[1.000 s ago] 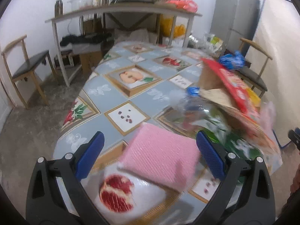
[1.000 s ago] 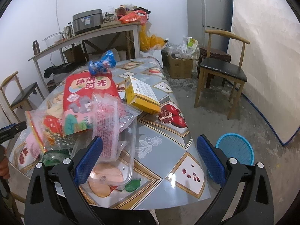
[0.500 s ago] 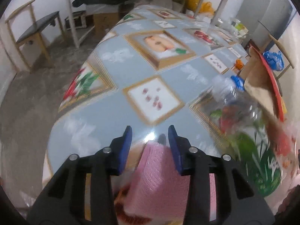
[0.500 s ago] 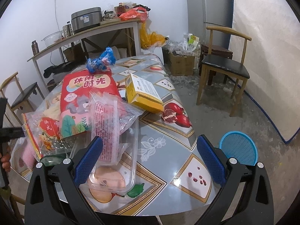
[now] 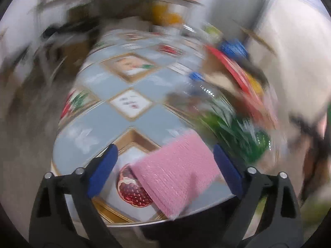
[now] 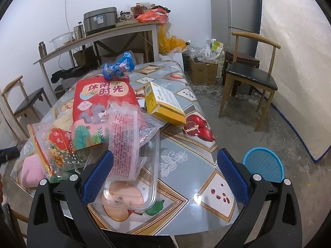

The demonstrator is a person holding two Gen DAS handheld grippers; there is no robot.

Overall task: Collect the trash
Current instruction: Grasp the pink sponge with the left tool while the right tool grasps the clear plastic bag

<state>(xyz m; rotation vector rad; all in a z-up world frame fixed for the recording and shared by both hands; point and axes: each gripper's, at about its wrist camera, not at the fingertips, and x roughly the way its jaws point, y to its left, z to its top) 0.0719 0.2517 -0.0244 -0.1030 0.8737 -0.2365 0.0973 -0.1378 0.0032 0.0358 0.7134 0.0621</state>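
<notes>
Left hand-held gripper [image 5: 165, 169] had its jaws opening, near their widest, with the pink cloth [image 5: 175, 171] lying between the blue pads, neither pad pressing on it. Half a second before, the jaws had been pinched almost together over that cloth's near edge; the pinch did not keep it, and the cloth sat flat at the desk [image 5: 144, 124] edge, over the pomegranate print. Left view was badly smeared. Judgement: a failed or abandoned grasp, so the cloth remained uncollected. Right hand-held gripper [image 6: 165, 171] stood wide open and unchanged, holding nothing, above the clear plastic tray [image 6: 134, 175]. Red snack bag [image 6: 101, 107] and yellow box [image 6: 165, 103] lay untouched; blue basket [image 6: 263, 164] waited on the floor.
</notes>
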